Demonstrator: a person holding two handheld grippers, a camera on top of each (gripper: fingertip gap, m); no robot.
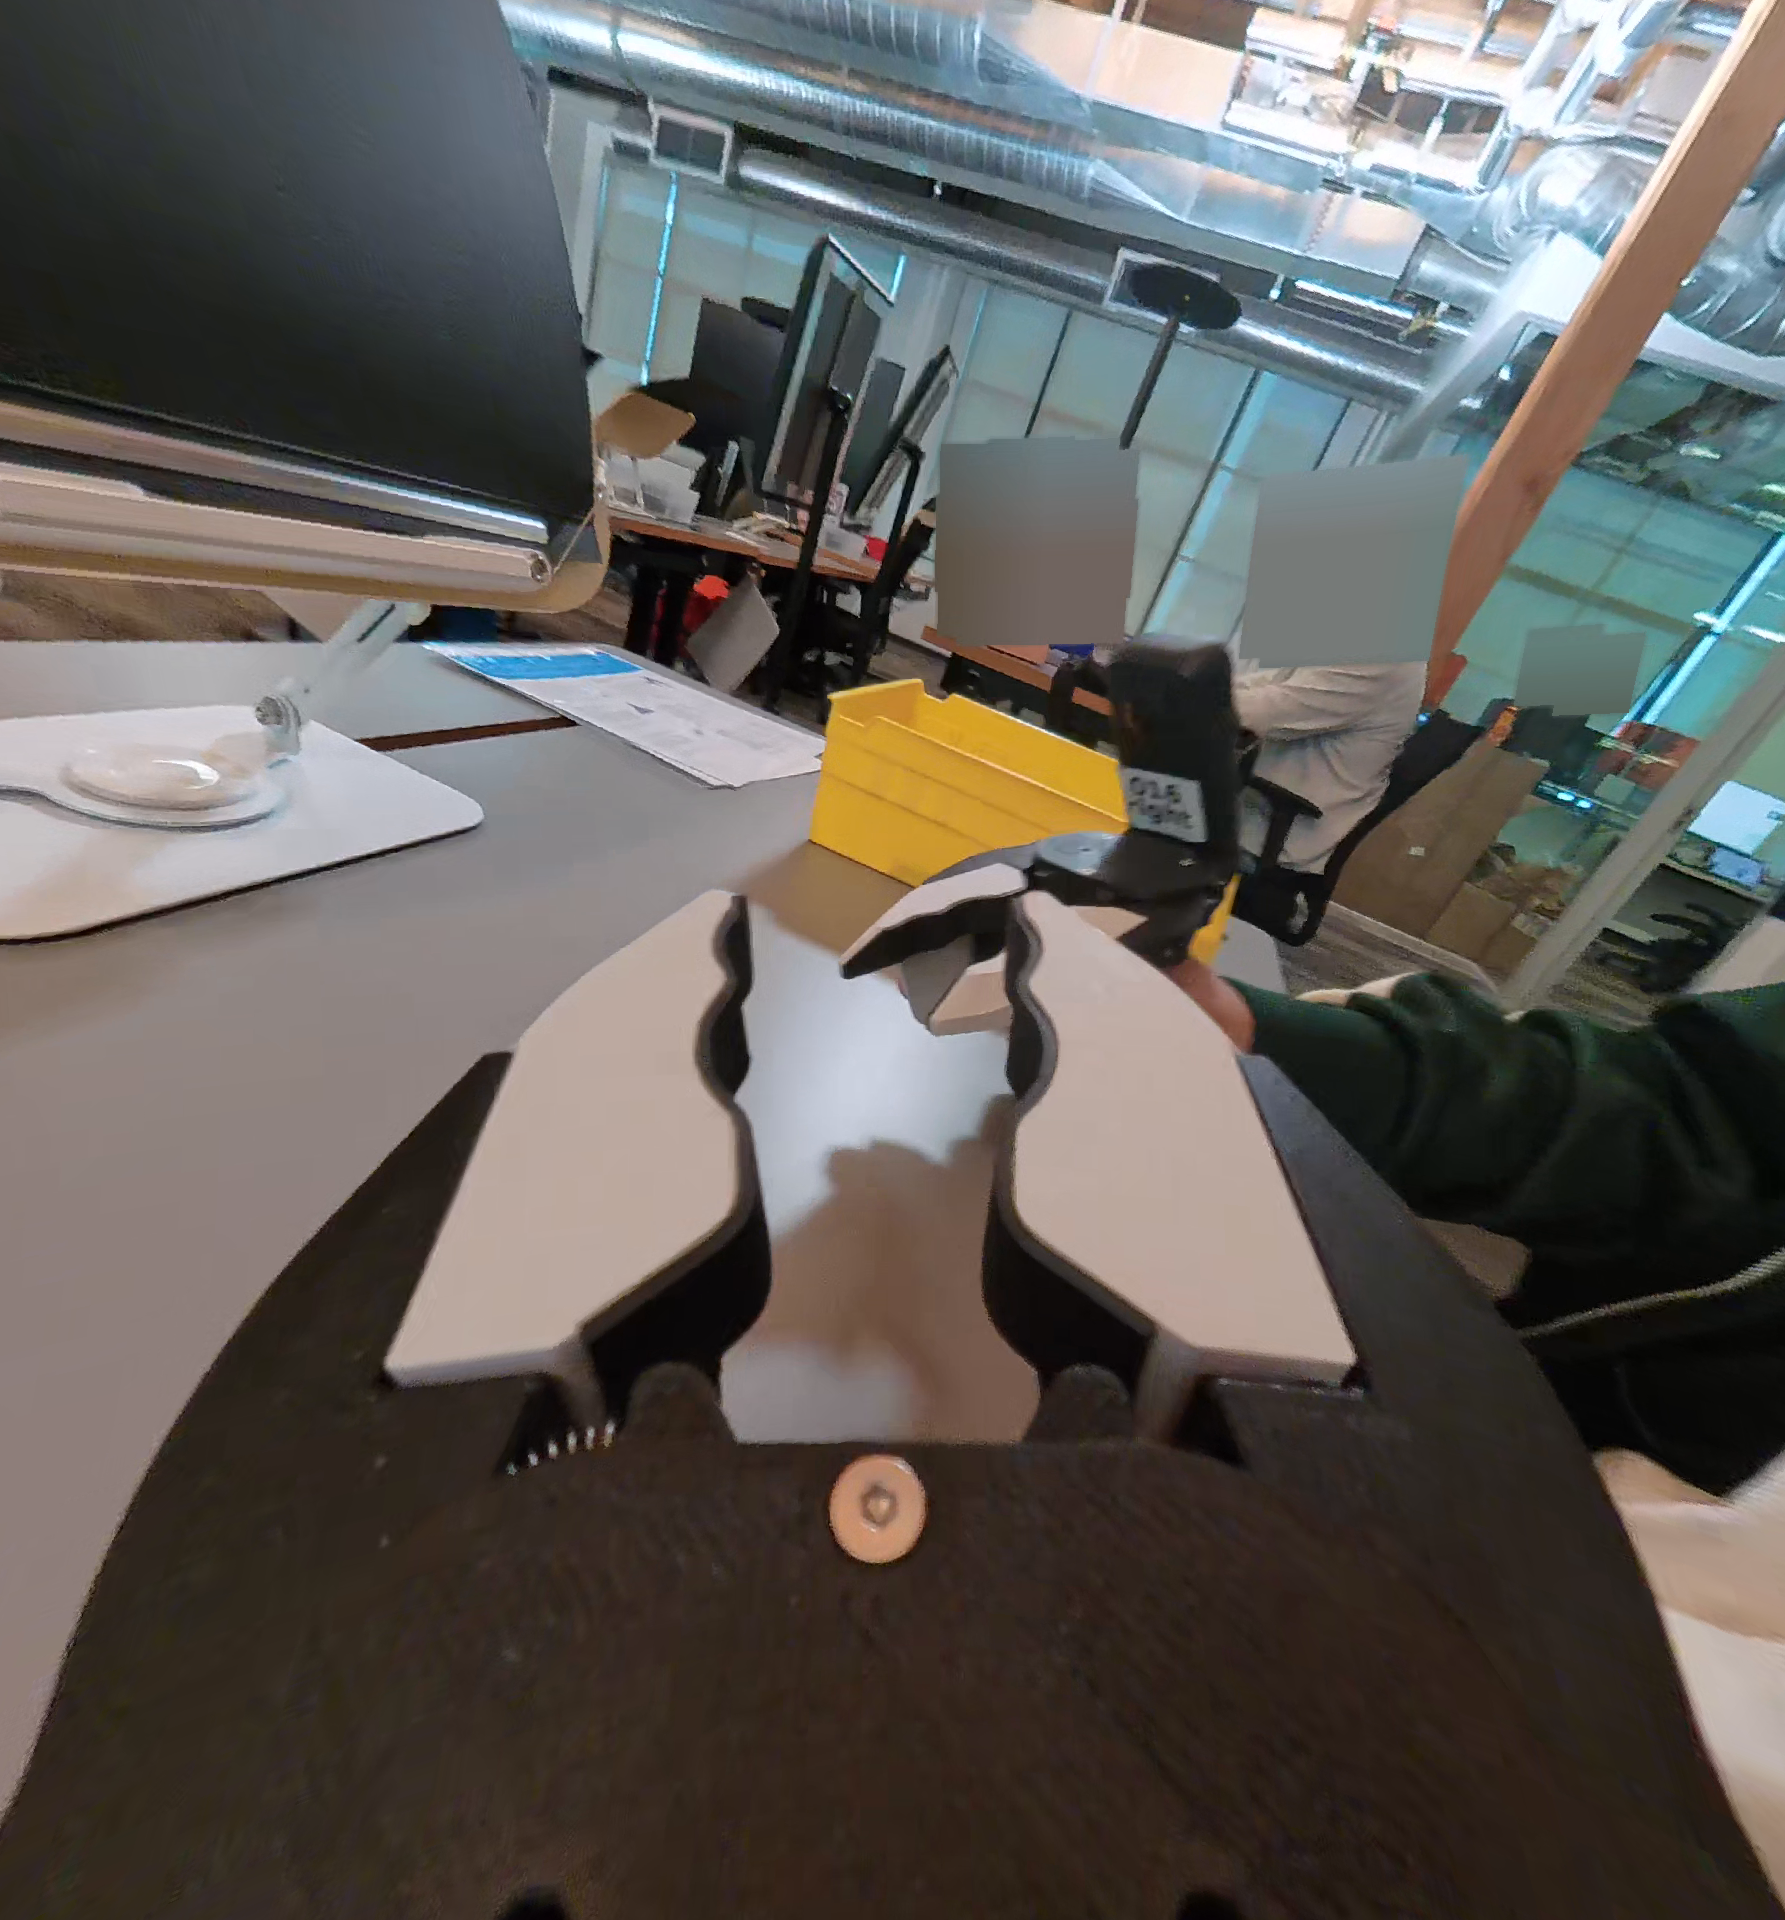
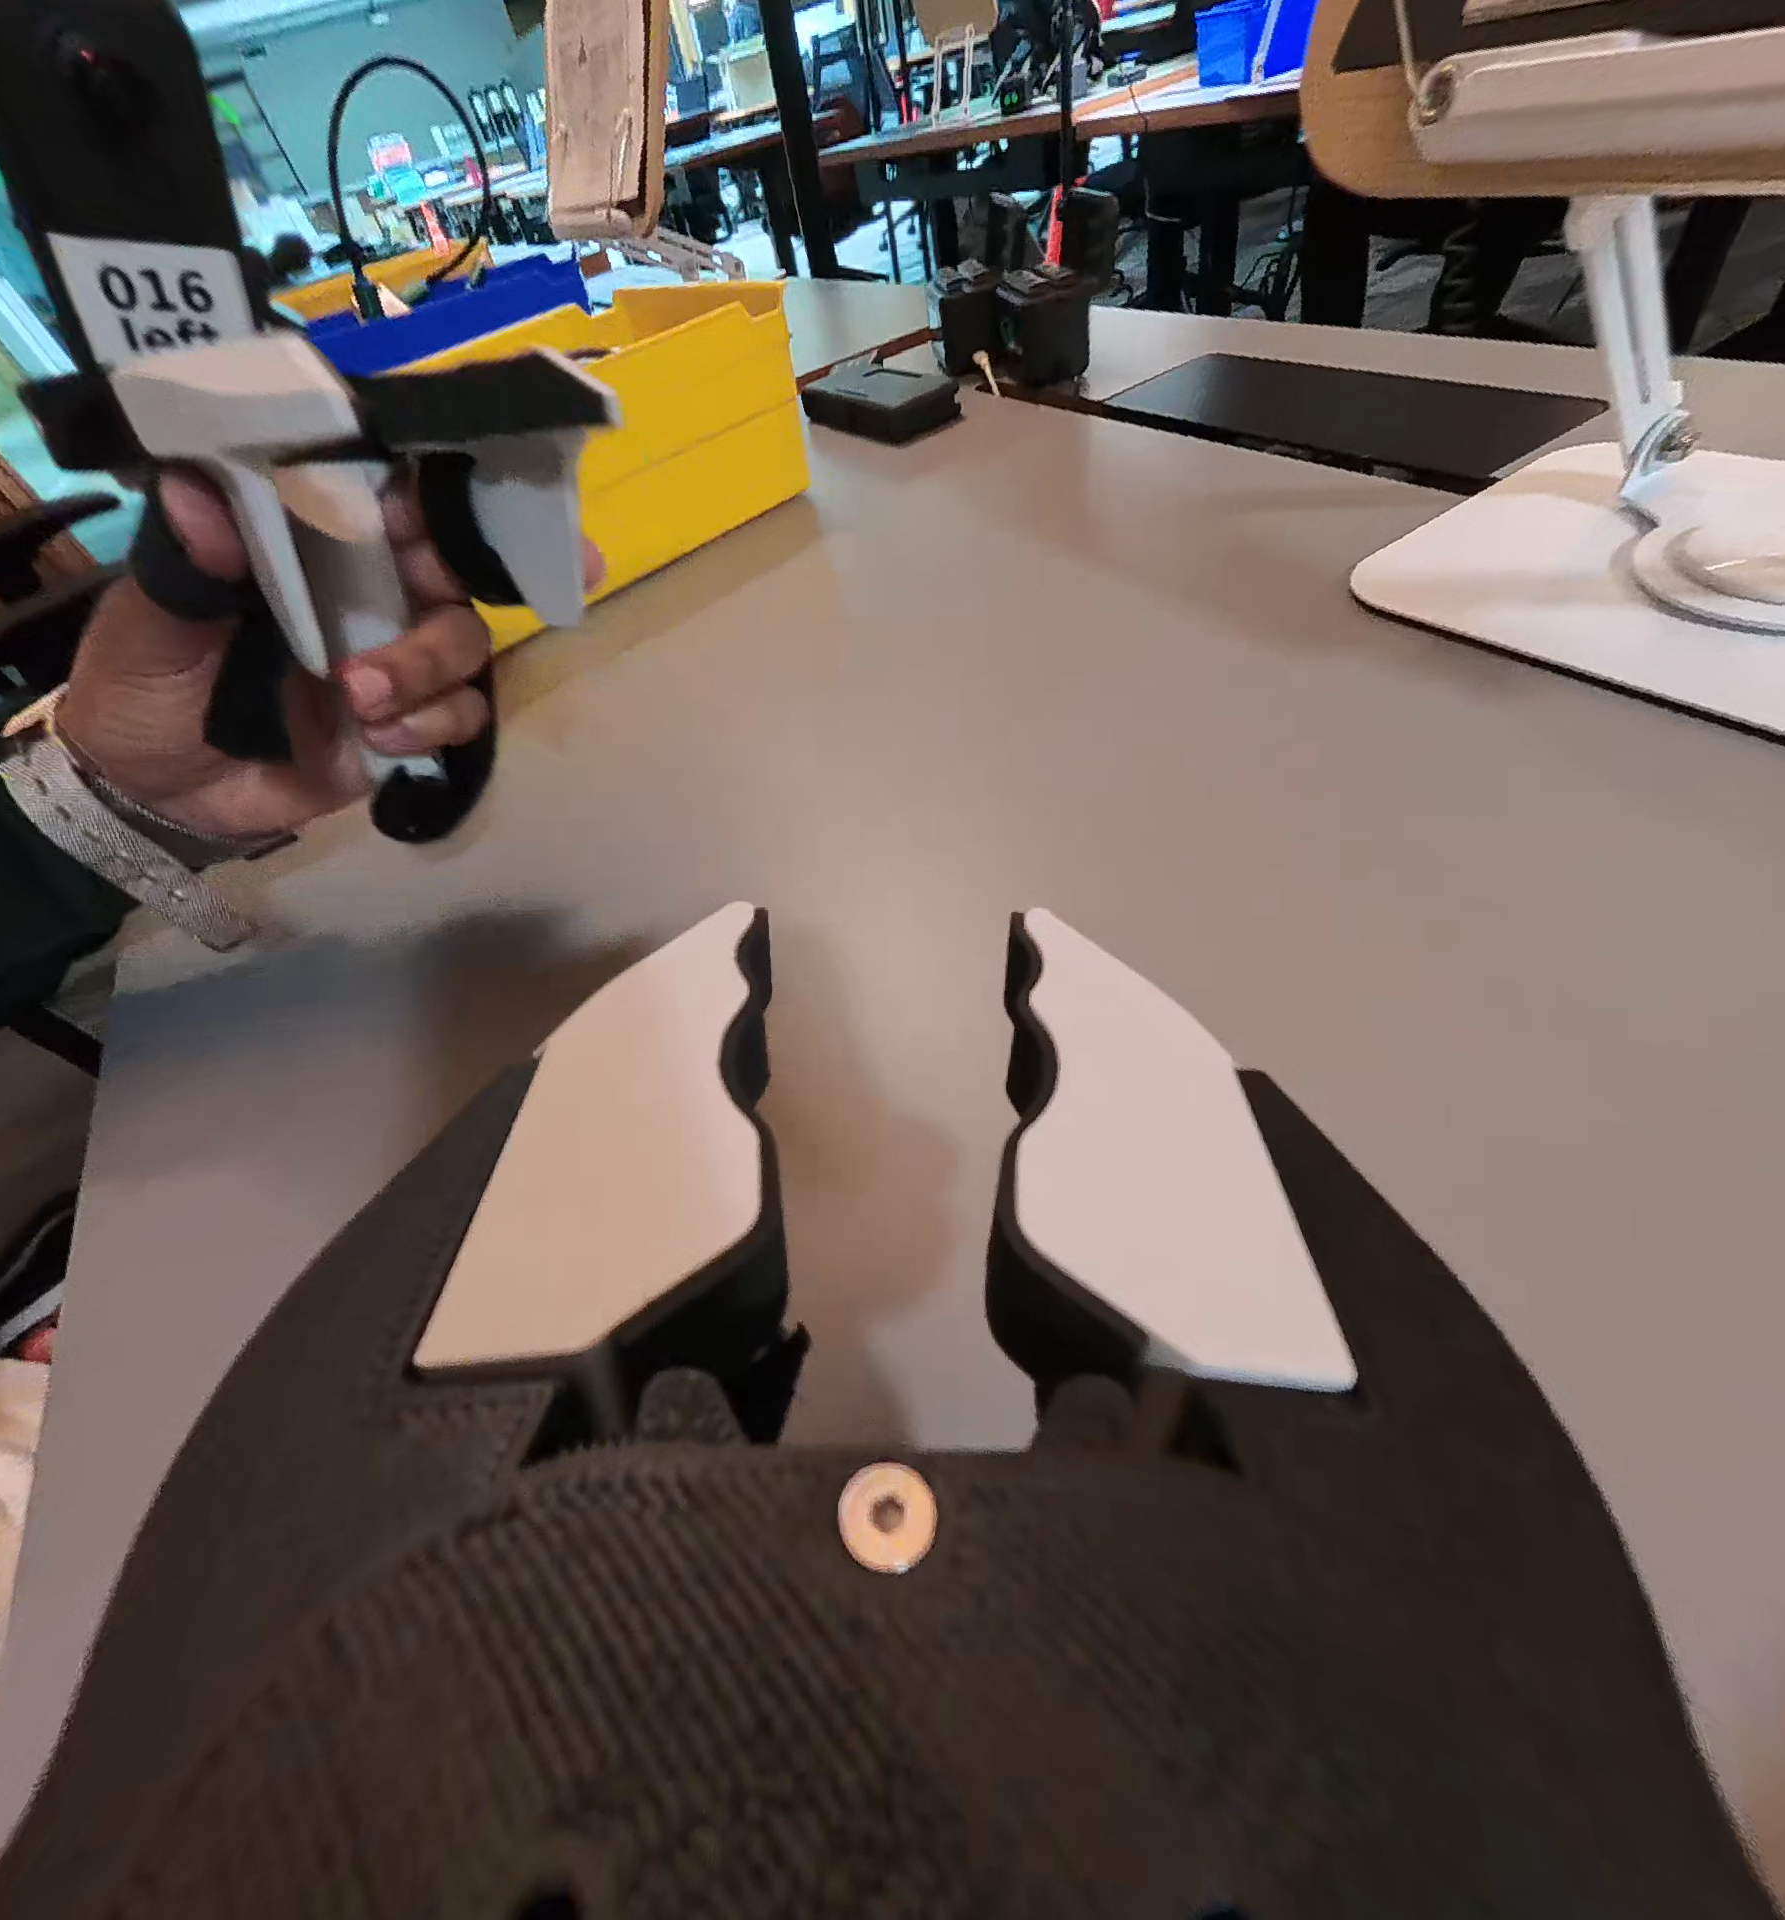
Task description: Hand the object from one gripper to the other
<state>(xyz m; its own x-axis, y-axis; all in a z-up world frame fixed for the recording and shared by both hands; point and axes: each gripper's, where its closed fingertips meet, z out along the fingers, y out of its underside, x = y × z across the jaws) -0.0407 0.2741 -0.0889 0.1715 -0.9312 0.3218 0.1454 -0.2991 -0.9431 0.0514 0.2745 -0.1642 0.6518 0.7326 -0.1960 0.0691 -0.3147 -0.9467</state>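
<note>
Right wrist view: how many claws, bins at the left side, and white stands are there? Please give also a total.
Claws: 2, the right claw and the left claw, both open and empty
Bins: 3, a front yellow bin, a blue bin and a rear yellow bin
White stand: 1
Total: 6

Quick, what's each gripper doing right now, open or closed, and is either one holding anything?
Left gripper: open, nothing between its fingers.
Right gripper: open, nothing between its fingers.
</note>
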